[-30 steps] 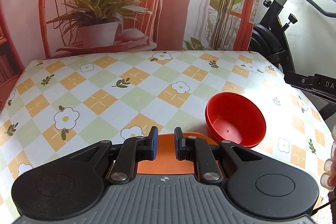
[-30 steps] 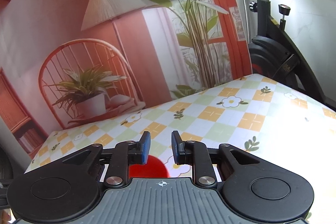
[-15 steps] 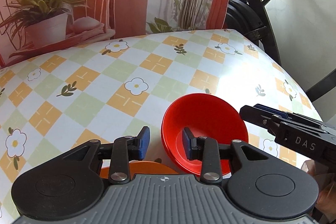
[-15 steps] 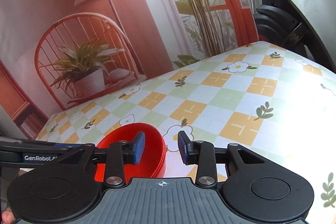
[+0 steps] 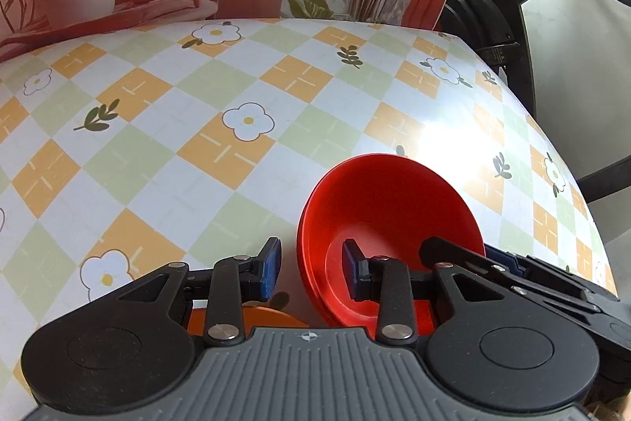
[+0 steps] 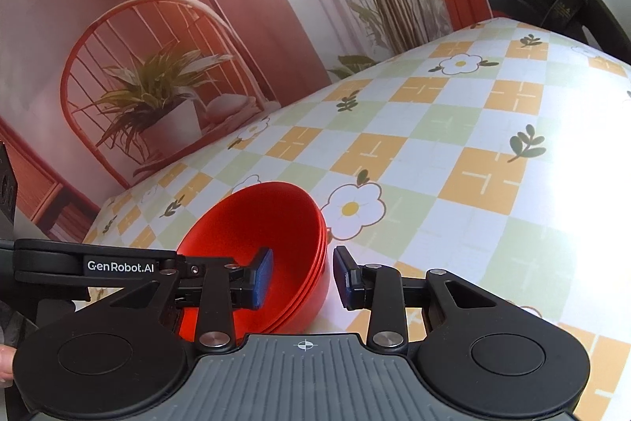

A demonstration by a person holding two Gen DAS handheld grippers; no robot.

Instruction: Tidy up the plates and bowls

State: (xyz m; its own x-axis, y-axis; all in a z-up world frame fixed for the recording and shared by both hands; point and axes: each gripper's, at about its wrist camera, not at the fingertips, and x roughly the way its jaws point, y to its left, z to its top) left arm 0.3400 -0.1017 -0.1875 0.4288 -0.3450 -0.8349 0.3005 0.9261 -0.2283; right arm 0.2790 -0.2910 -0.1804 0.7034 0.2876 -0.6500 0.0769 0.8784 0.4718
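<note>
Left of the bowls the checked tablecloth [image 5: 165, 160] is bare to its far edge. Left gripper [image 5: 311, 269] spread wide, straddling the near-left rim of the stacked red bowls [image 5: 390, 208]; orange plate [image 5: 252, 318] sits beneath it. Right gripper [image 6: 301, 277] also spread, astride the stack's right rim [image 6: 276, 223]. Versus 0.5 s ago: both grippers closer in, wider.

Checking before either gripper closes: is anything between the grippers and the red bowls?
Nothing visible is. The left gripper straddles the near-left rim of the stacked red bowls, and the right gripper straddles their opposite wall, both open.
</note>
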